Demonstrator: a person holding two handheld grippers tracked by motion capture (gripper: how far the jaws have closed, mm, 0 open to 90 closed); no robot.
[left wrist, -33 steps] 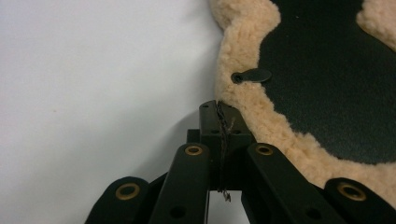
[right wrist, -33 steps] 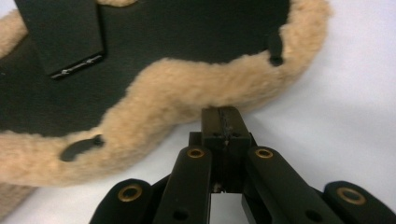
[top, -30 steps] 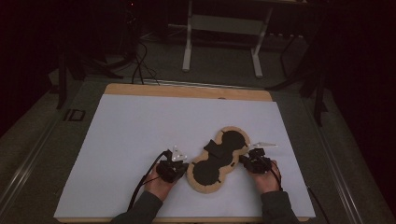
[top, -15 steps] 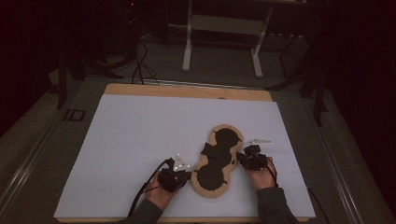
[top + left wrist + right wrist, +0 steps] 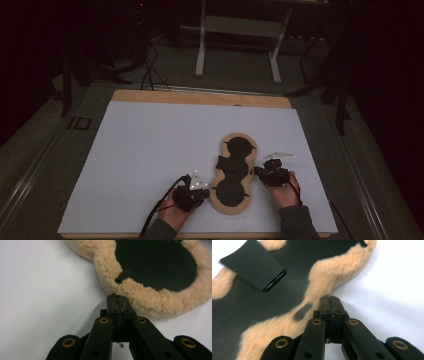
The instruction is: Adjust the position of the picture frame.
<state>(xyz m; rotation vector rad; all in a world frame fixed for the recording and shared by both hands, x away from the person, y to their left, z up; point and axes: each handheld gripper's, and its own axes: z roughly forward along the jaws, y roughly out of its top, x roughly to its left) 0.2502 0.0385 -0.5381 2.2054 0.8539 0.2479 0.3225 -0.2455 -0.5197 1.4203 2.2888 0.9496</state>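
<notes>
A figure-eight pad (image 5: 234,172) with a black face and a tan fleece rim lies near the front of the white sheet, almost straight front to back. My left gripper (image 5: 204,192) is at its lower left lobe, jaws shut on the fleece rim (image 5: 150,300), with fibres caught between the tips (image 5: 117,298). My right gripper (image 5: 257,172) is at the pad's waist on the right, shut on the fleece edge (image 5: 332,272) at its tips (image 5: 329,300). A black strap flap (image 5: 253,265) lies across the pad's face. A small black tab (image 5: 122,276) sits on the rim.
The white sheet (image 5: 150,150) covers a wooden table top (image 5: 200,97). Beyond the table stand a metal frame's legs (image 5: 235,45) and floor cables (image 5: 150,70). A dark tag (image 5: 79,123) lies off the sheet's left.
The pad has turned from a diagonal lie to nearly upright. My left gripper moved toward the front edge with the lower lobe. My right gripper stayed near the waist.
</notes>
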